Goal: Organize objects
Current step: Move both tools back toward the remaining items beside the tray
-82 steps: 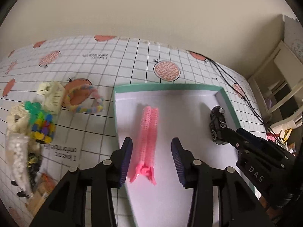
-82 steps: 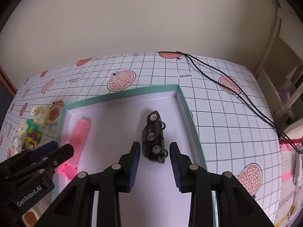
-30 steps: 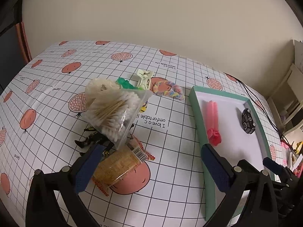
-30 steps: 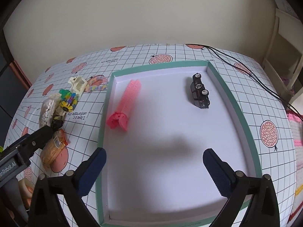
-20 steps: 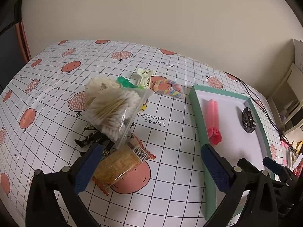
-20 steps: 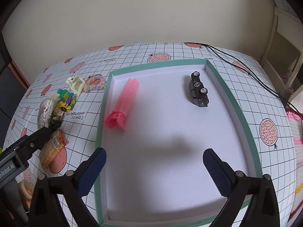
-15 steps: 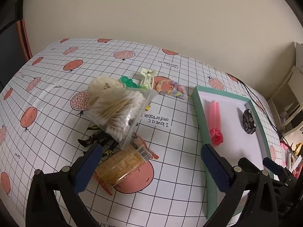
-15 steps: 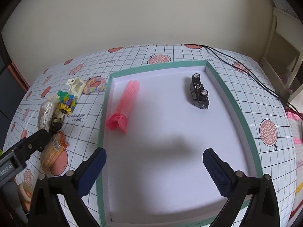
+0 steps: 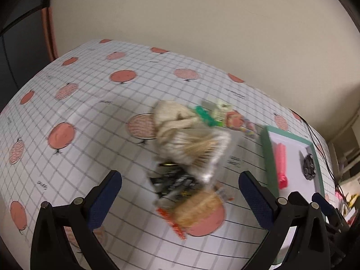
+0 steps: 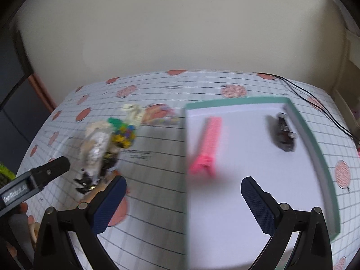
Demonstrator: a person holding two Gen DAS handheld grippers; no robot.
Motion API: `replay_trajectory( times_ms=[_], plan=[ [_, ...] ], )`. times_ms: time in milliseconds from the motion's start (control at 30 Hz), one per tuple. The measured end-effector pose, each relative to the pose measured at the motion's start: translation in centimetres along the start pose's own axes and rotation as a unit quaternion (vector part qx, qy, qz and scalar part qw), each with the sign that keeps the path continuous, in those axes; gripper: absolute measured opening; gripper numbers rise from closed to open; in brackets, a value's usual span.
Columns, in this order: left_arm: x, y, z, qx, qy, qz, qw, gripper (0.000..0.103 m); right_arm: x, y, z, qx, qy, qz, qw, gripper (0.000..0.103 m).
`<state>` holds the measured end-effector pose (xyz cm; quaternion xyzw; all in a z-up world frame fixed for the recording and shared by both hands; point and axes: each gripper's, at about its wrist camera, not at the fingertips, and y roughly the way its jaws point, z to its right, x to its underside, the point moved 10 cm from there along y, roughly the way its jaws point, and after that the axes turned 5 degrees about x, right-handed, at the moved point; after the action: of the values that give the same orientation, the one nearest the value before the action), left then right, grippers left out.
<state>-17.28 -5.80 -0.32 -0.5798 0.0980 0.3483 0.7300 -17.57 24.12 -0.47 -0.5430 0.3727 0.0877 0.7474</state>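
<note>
A green-rimmed white tray (image 9: pixel 267 157) (image 10: pixel 234 102) holds a pink hair clip (image 9: pixel 280 162) (image 10: pixel 208 144) and a black toy car (image 9: pixel 308 164) (image 10: pixel 283 135). Left of the tray is a pile: a bag of cotton swabs (image 9: pixel 195 148) (image 10: pixel 96 148), a black-and-yellow toy figure (image 9: pixel 173 182) (image 10: pixel 87 181), an orange snack packet (image 9: pixel 195 211), coloured beads (image 10: pixel 123 132), a cream claw clip (image 10: pixel 132 111) and a pastel bracelet (image 10: pixel 162 114). My left gripper (image 9: pixel 180 177) is wide open in front of the pile, holding nothing. My right gripper (image 10: pixel 183 181) is wide open over the tray's left rim. Both views are blurred.
The table has a grid-and-pomegranate cloth (image 9: pixel 90 117). A black cable (image 10: pixel 315 103) runs past the tray's far right corner. A white shelf (image 10: pixel 351 45) stands at the right and a dark cabinet (image 9: pixel 20 45) at the left. A wall is close behind the table.
Both grippers have swung left, still open. The pile now sits centred between the left fingers, and the tray has slid to the right in both views.
</note>
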Motion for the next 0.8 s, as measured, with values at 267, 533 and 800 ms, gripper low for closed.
replay_trajectory(
  times_ms=[267,533,800],
  plan=[
    [0.0,0.3,-4.9,-0.022,-0.035,-0.015,0.999,0.103,0.8,1.3,-6.6,-0.03,-0.042,-0.016,0.999,0.103],
    [0.5,0.9,-8.4,-0.045,-0.059,-0.027,0.9969,0.103,2.6,3.8,-10.7,-0.041,-0.061,-0.047,0.996,0.103],
    [1.2,1.5,-9.3,-0.048,-0.07,-0.036,0.9958,0.103,3.9,5.9,-11.7,-0.04,-0.045,-0.07,0.996,0.103]
  ],
)
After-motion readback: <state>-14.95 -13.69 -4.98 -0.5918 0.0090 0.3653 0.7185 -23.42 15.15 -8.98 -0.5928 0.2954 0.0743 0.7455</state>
